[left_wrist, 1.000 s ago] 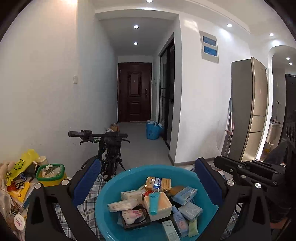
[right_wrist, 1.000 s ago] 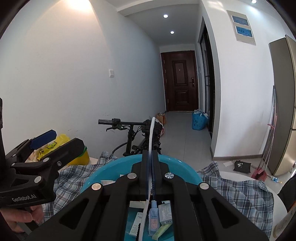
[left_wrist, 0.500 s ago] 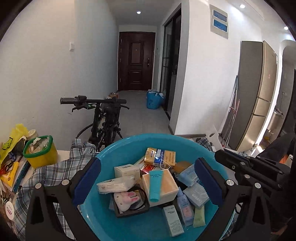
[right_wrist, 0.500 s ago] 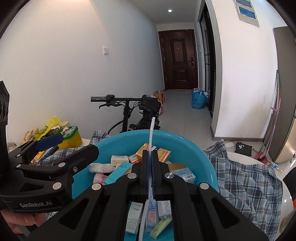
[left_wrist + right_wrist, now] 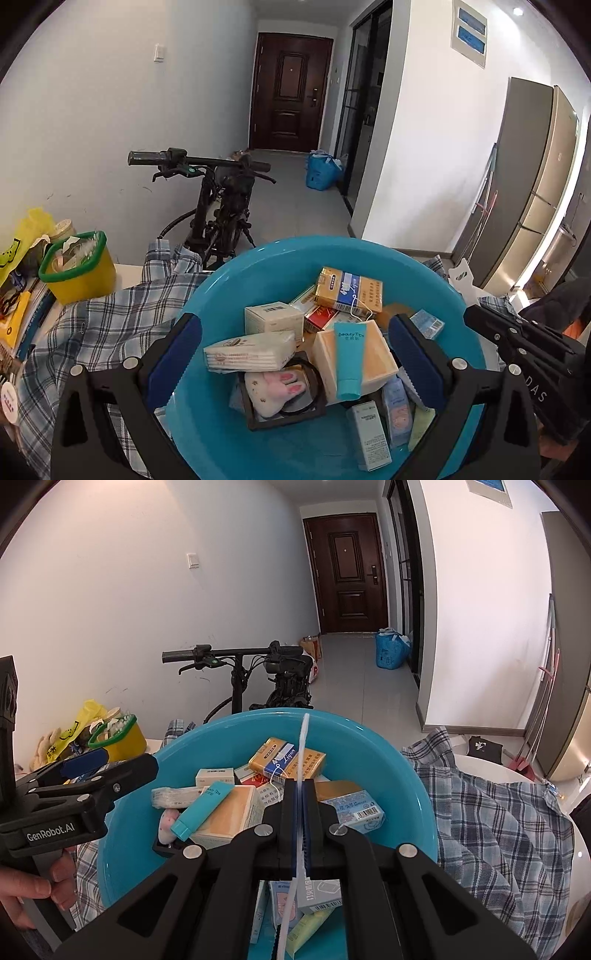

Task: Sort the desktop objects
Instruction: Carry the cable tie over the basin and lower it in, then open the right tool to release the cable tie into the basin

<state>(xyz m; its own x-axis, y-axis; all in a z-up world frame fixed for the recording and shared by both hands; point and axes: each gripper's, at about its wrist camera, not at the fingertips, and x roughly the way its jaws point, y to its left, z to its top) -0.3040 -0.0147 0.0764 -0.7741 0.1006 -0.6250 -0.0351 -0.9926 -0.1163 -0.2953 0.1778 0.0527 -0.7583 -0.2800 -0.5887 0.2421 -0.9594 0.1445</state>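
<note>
A blue basin (image 5: 280, 251) holds several small boxes, a tissue pack (image 5: 251, 350), a teal tube (image 5: 349, 362) on an orange box, a gold carton (image 5: 349, 290) and a plush rabbit (image 5: 275, 391) in a black tray. My left gripper (image 5: 293, 328) hangs open above the basin, its blue pads on either side of the pile and touching nothing. My right gripper (image 5: 300, 786) is shut on a thin white plastic strip (image 5: 303, 746) that sticks out past the fingertips over the basin (image 5: 258, 716). In the right wrist view, a hand holds the left gripper (image 5: 92, 771) at the left.
A plaid cloth (image 5: 110, 314) lies under the basin. A yellow tub with a green rim (image 5: 79, 273) and a clutter of bags and books stand at the left. Behind the table stand a bicycle (image 5: 221, 199), a blue bag (image 5: 321, 173) and a fridge (image 5: 535, 177).
Both grippers have sunk and tipped down toward the basin, which now fills more of each view. The left stays open, and the right stays shut on the strip.
</note>
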